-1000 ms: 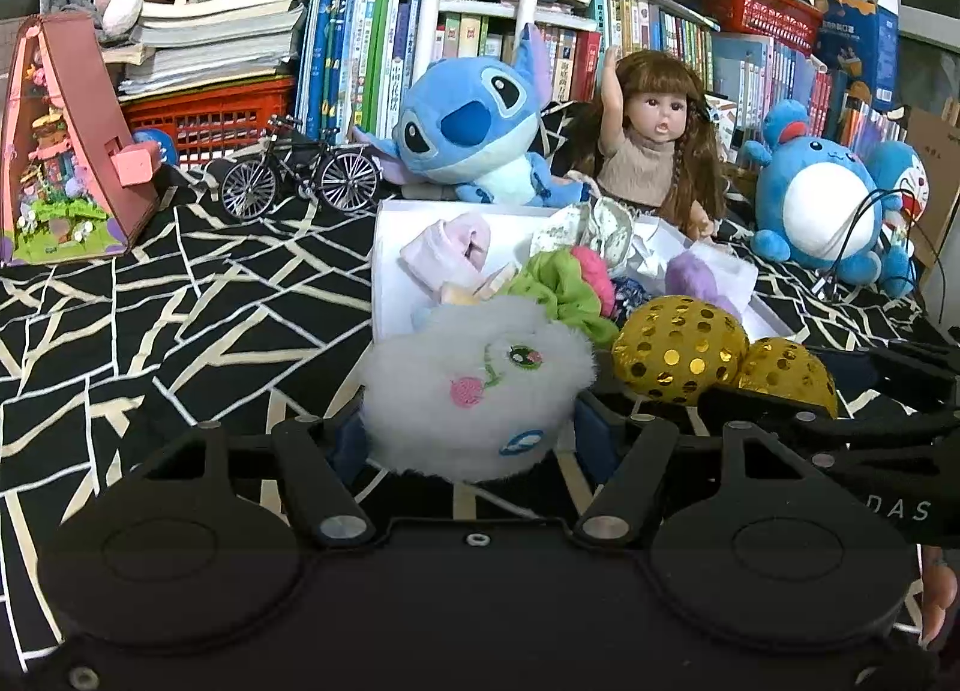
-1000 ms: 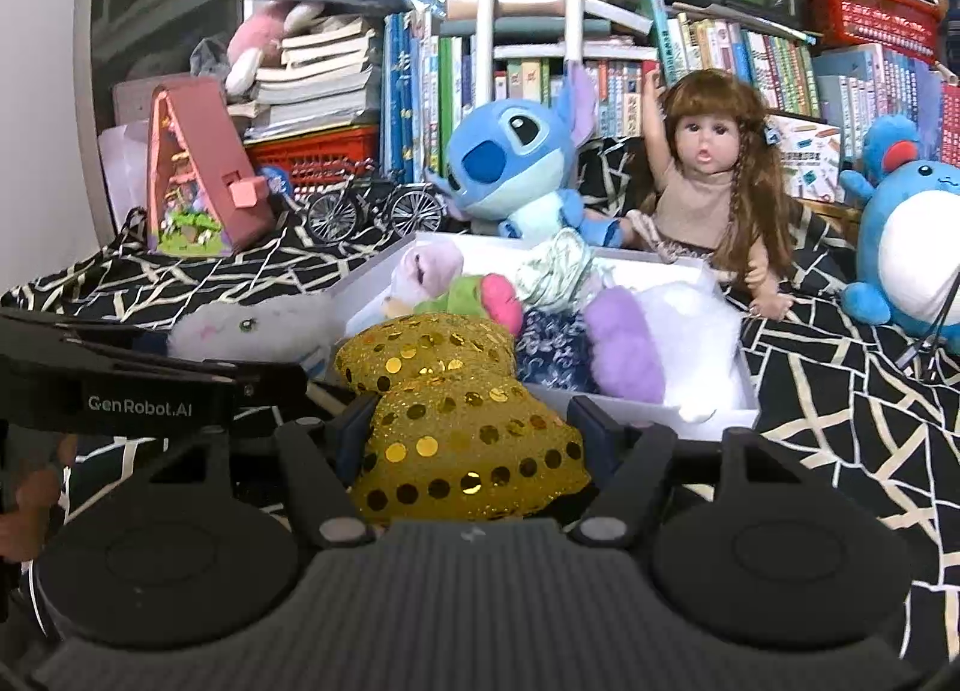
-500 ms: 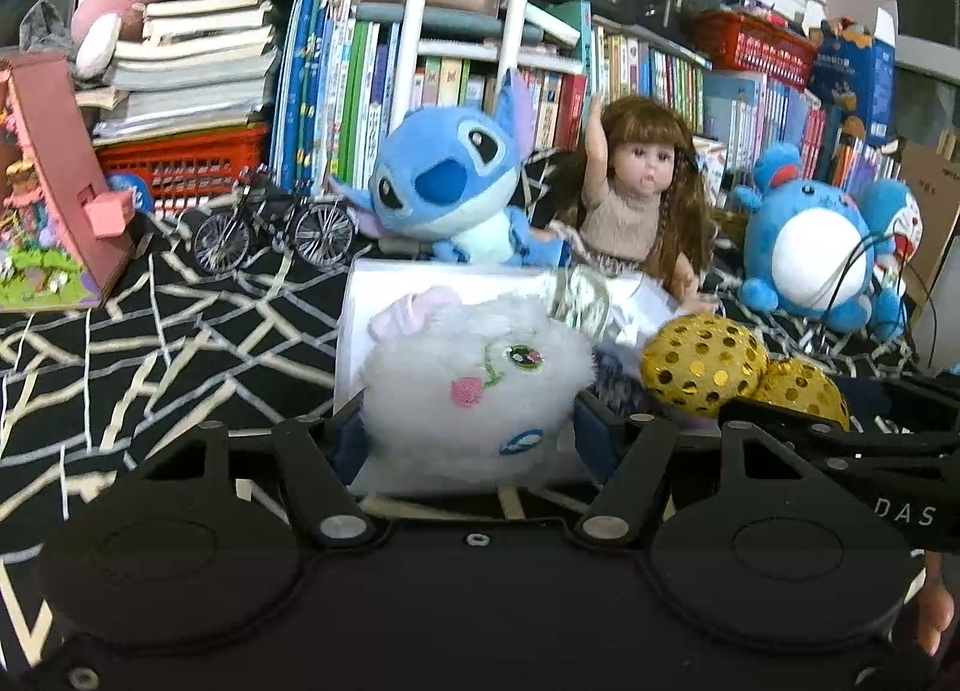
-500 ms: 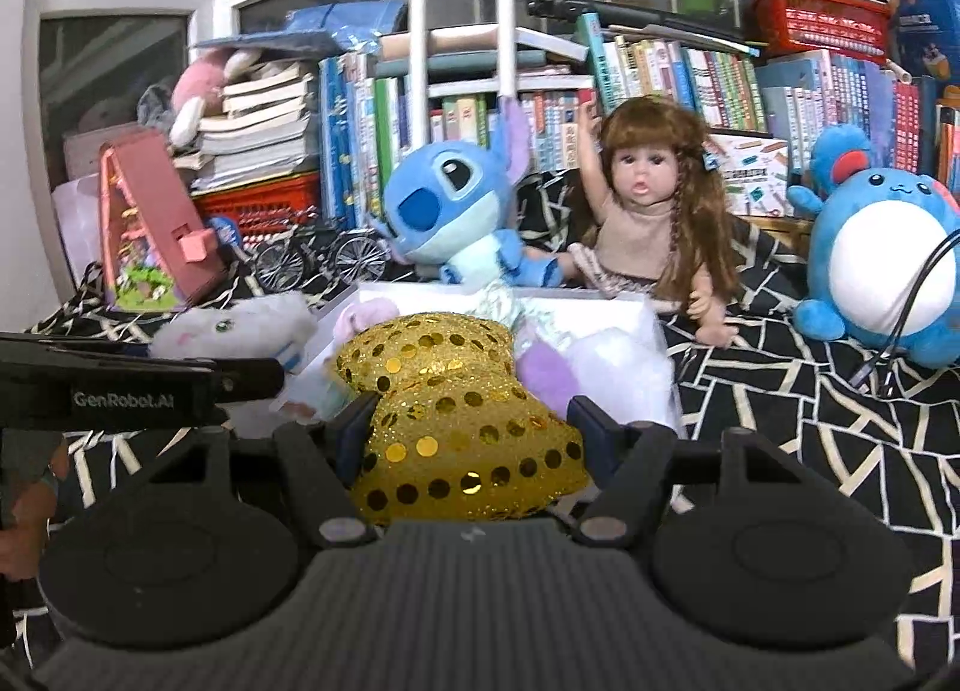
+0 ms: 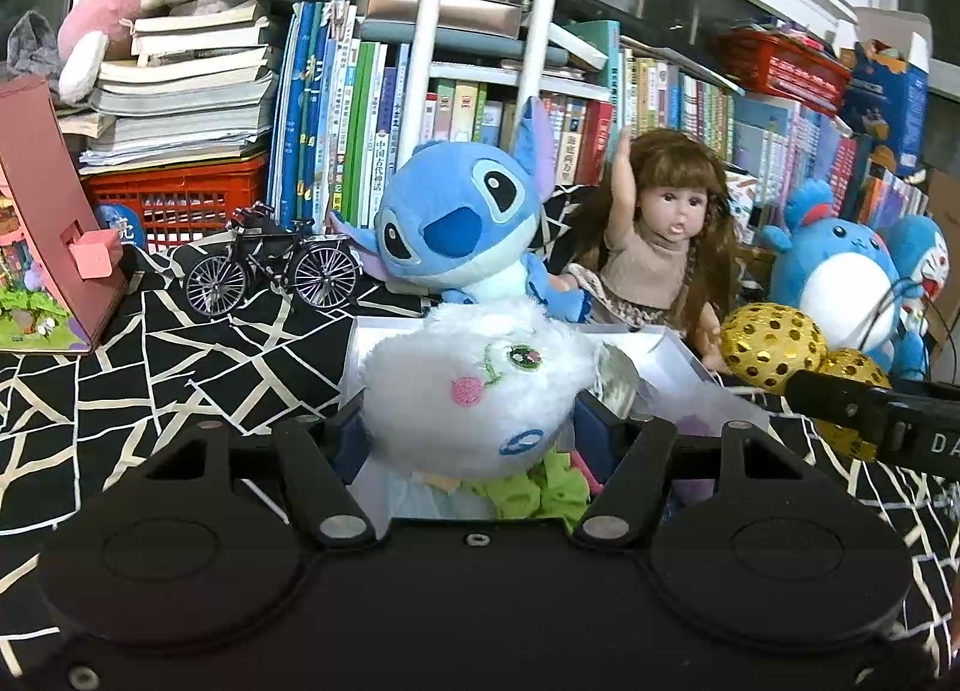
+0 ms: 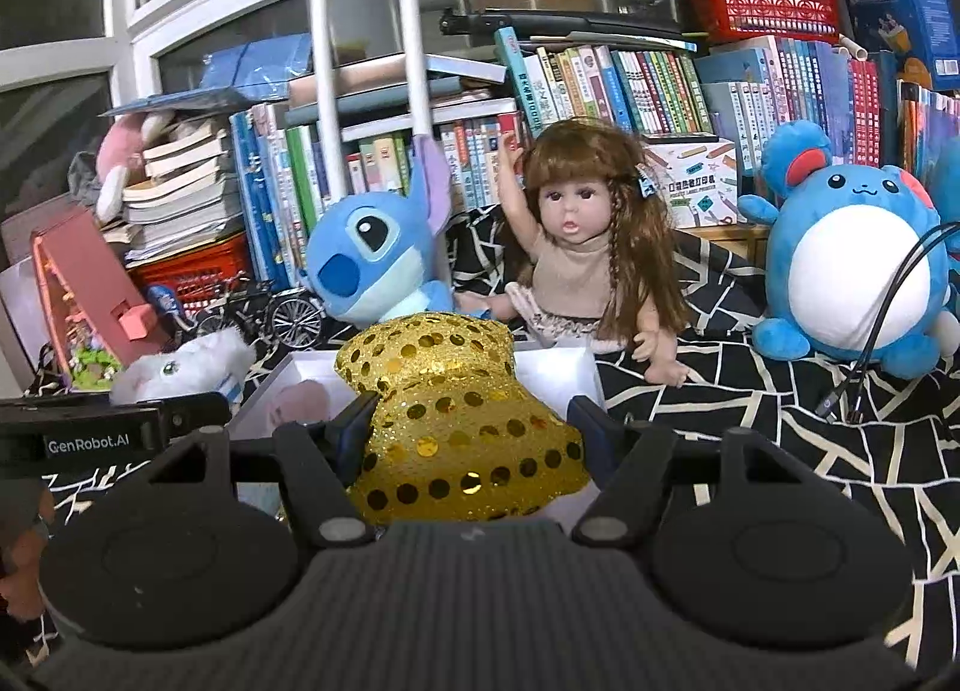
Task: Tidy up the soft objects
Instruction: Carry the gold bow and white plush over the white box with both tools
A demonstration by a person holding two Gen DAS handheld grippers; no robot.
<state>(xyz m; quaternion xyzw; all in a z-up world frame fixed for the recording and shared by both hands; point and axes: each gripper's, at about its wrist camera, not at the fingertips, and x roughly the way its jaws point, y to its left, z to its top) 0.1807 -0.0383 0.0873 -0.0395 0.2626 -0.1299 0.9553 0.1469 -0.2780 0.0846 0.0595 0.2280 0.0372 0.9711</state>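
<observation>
Nearest in the left wrist view, the left tongs (image 5: 471, 430) are closed partway on a white fluffy plush (image 5: 480, 391), its pile bulging past both blue pads; the embroidered eye and pink cheek face up and toward the camera. Nearest in the right wrist view, the right tongs (image 6: 471, 430) are likewise closed partway on a gold sequin pouch (image 6: 456, 421), pinched at its narrow waist, with its long axis running forward along the fingers. Both items are carried clear of any surface. Directly under and just beyond both loads lies the white box (image 5: 666, 352), open-topped and resting on the black-and-white patterned cloth (image 5: 180, 385) that covers the table; green fabric (image 5: 540, 490) and other soft pieces are visible inside it beneath the left tongs. The deciding relation: the plush hangs over the box's near left part and the pouch over its near right part, side by side and close, with the two tools nearly touching. Judgement: neither hand is meaningfully nearer, and a straight drop would land both items in the box. Beyond the box sit a blue Stitch plush (image 5: 456, 229) and a doll (image 5: 660, 247), then the bookshelf (image 5: 336, 108).
</observation>
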